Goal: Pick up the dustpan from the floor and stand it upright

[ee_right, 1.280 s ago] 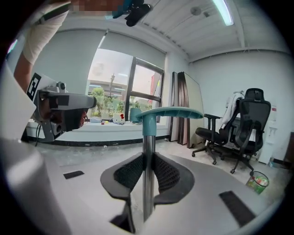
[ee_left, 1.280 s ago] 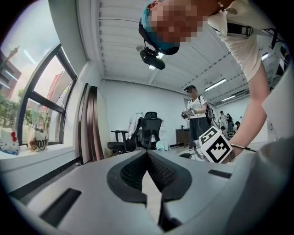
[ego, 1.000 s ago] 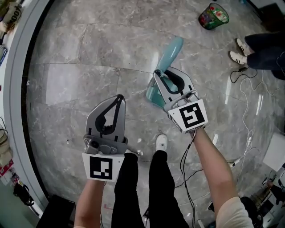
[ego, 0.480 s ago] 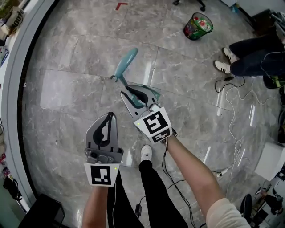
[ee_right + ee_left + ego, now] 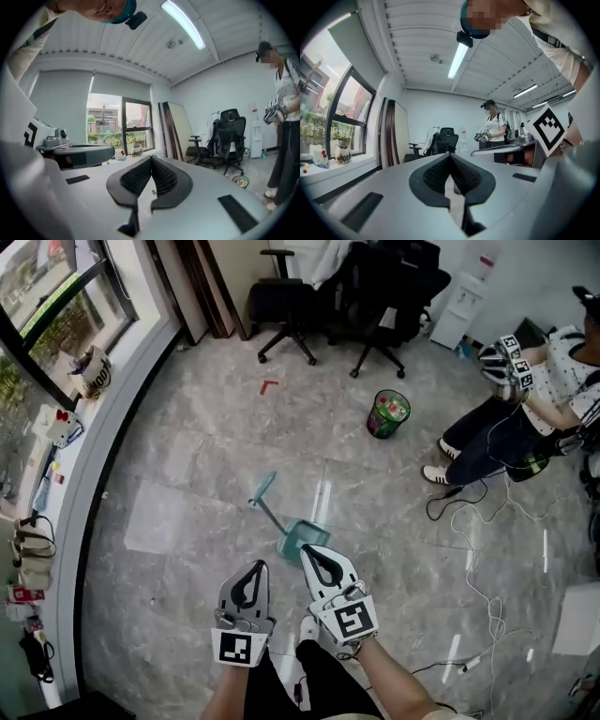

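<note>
Dustpan stands on the floor just beyond both tools, apparently upright, handle leaning far-left. Left hand-held gripper closed, empty; right hand-held gripper just closed on nothing. Task seemingly complete.

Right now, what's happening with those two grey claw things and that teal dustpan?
A person holds a two-jaw gripper in each hand above a grey marble floor. The teal dustpan sits on the floor just beyond them, pan down, with its long handle rising from it. Neither gripper touches it. The left gripper is shut and empty. The right gripper has just closed its jaws, with nothing between them. The dustpan appears to be standing by itself.
</note>
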The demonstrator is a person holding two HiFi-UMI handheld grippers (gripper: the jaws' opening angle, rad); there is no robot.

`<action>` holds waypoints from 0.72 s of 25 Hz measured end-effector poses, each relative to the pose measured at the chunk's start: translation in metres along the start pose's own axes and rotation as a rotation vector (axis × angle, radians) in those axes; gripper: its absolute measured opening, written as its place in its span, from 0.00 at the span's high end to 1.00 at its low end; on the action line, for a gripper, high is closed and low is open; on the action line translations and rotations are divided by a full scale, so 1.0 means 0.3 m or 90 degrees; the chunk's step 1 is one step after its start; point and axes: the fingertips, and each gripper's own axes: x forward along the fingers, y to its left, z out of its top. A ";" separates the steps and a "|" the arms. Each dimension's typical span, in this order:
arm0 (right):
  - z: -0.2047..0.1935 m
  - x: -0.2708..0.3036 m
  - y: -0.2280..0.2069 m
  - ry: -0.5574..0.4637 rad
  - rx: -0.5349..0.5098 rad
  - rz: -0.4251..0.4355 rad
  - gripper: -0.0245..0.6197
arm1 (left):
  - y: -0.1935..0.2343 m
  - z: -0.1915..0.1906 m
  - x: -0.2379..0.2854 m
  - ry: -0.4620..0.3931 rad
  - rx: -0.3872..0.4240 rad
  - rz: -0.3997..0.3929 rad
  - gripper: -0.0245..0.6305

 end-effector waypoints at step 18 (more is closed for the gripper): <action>0.415 -0.536 0.499 -0.065 -0.074 -0.070 0.94 | -0.222 0.384 -0.610 -0.021 0.050 -0.065 0.95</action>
